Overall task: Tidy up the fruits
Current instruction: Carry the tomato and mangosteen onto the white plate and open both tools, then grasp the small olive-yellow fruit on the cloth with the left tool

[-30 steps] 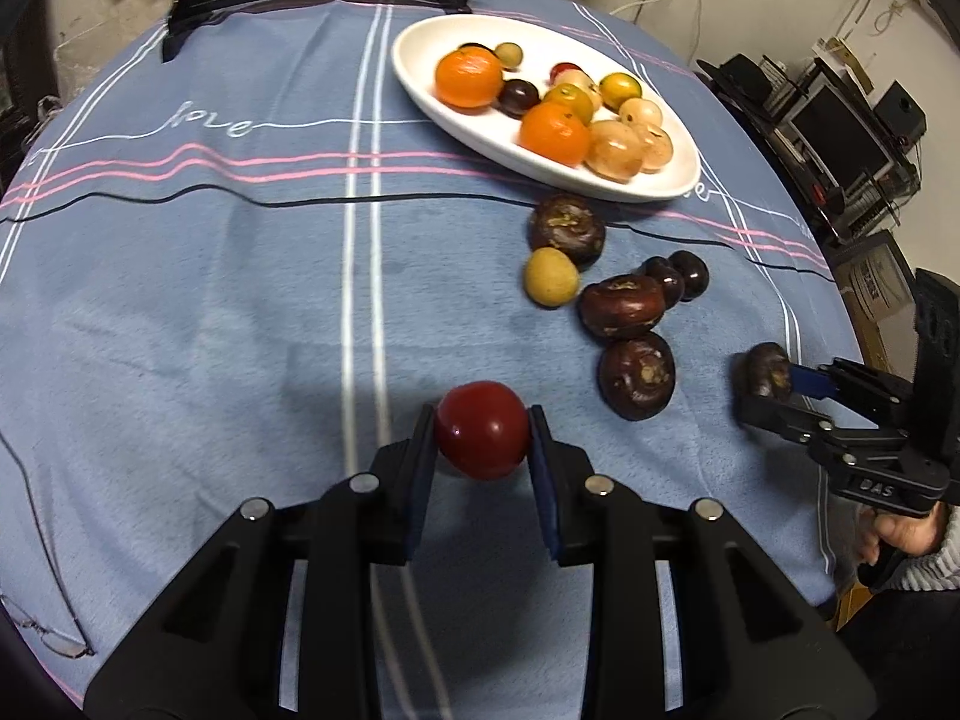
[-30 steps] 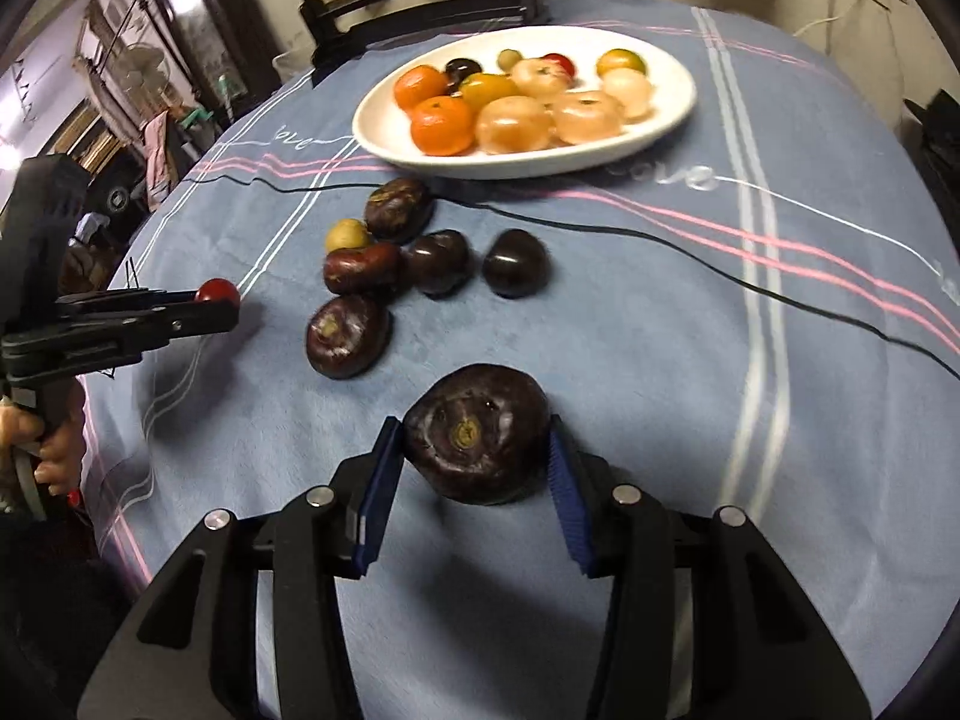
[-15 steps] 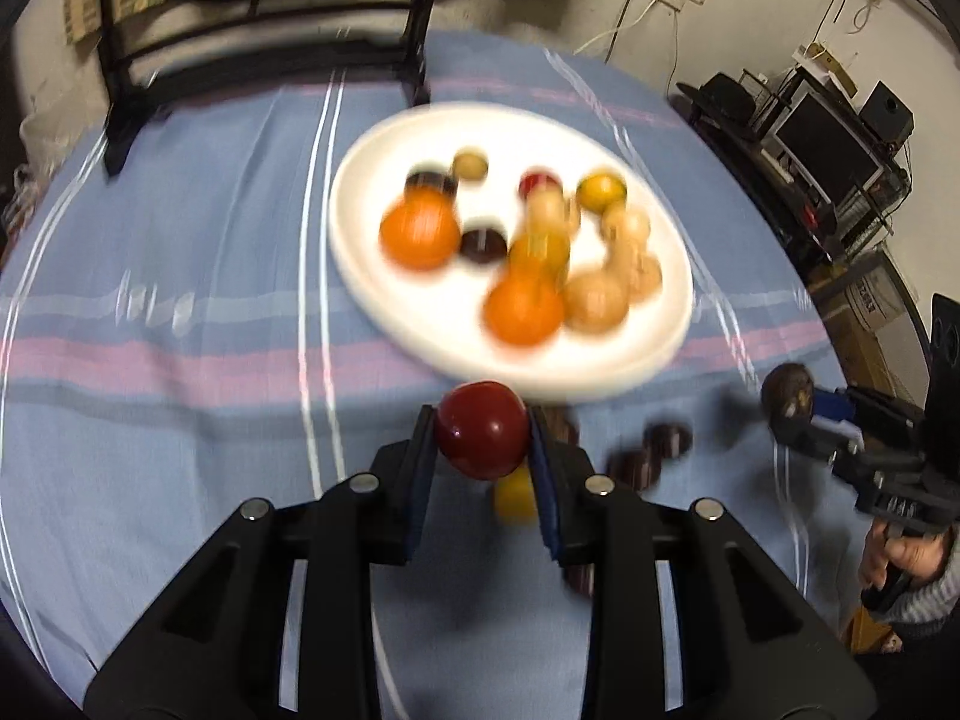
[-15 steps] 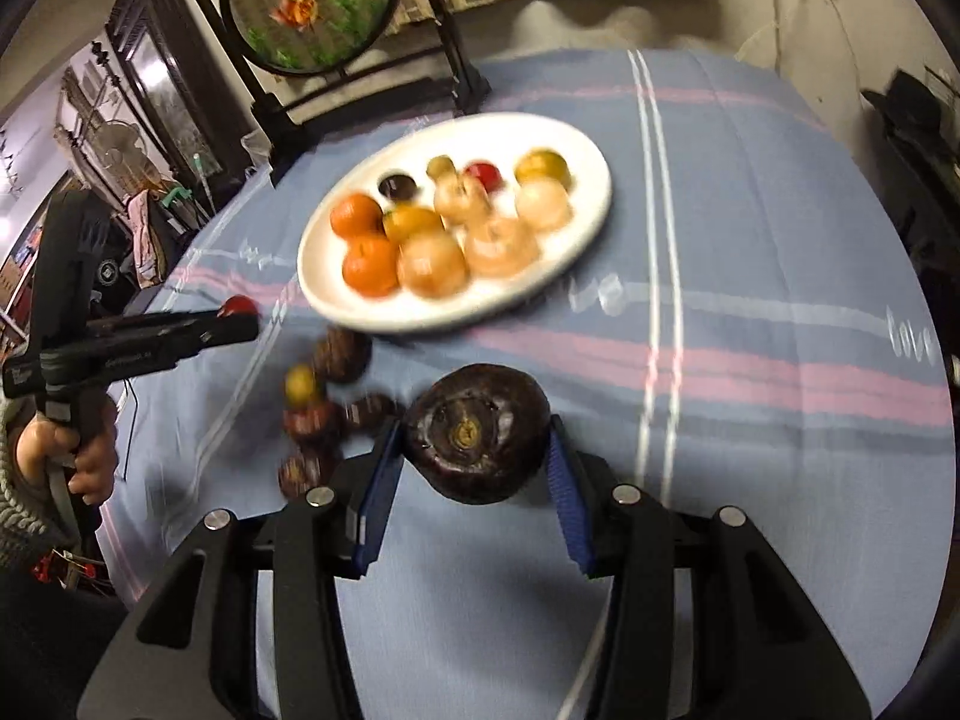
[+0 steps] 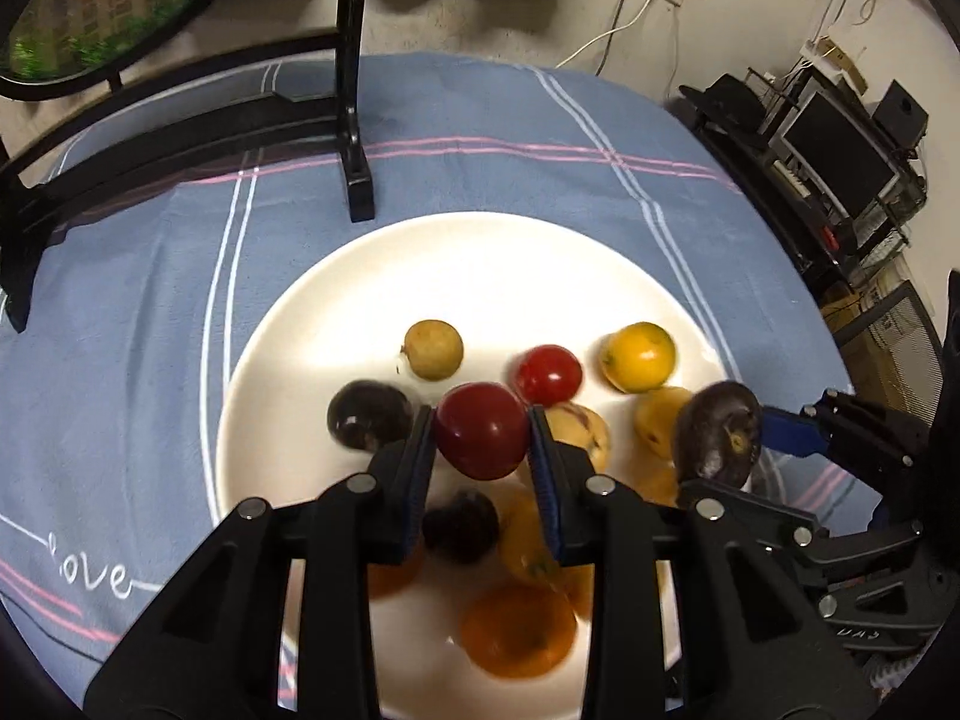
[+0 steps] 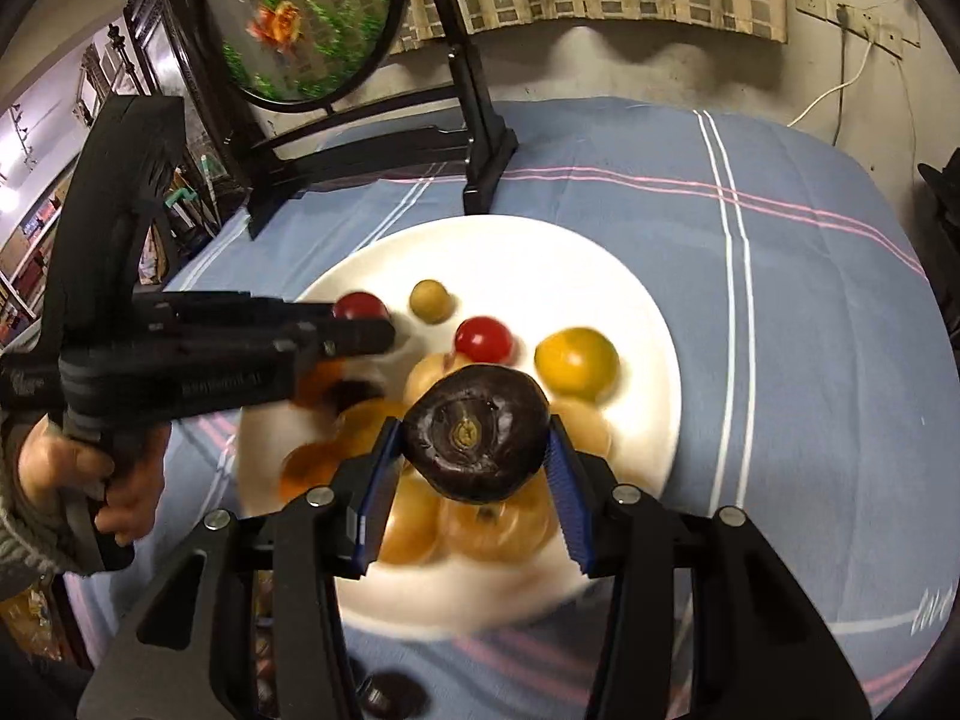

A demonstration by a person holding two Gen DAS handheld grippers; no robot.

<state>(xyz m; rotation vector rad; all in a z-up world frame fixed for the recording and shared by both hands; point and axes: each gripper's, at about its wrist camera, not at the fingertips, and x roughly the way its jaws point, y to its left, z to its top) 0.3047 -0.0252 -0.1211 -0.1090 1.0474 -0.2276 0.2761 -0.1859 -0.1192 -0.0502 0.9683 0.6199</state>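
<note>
The left tongs (image 5: 482, 441) held a red round fruit (image 5: 482, 438) between their blue pads (image 5: 420, 468); the jaws had just been opening slightly, with the fruit between them and both pads apparently touching its sides. The right tongs (image 6: 474, 447) were closed on a dark, flattened purple-brown fruit (image 6: 474, 432), one pad against each side, the stem scar facing the camera. Both tongs were positioned above the white plate (image 5: 498, 276), which rested on the blue striped cloth (image 5: 150, 312) covering the worktop. Directly beneath and behind the left tongs lay a blurred orange fruit (image 5: 519, 630) and a small dark fruit (image 5: 461, 525). Just left of the left tongs sat a dark plum-like fruit (image 5: 367, 414). Just beyond the left tongs were a tan round fruit (image 5: 433, 349) and a second red fruit (image 5: 549, 373), and further right a yellow-orange fruit (image 5: 639, 357). Pale peach-coloured fruits (image 6: 498, 525) lay under the right tongs. To the left of the right tongs, a hand (image 6: 90, 480) gripped the handle of the left tongs. Behind the right tongs, near the lower image edge, dark fruits (image 6: 393, 696) remained on the cloth off the plate. Beyond the plate stood a black stand (image 6: 480, 138) with a round decorated panel (image 6: 306, 18), and beyond that the wall.
</note>
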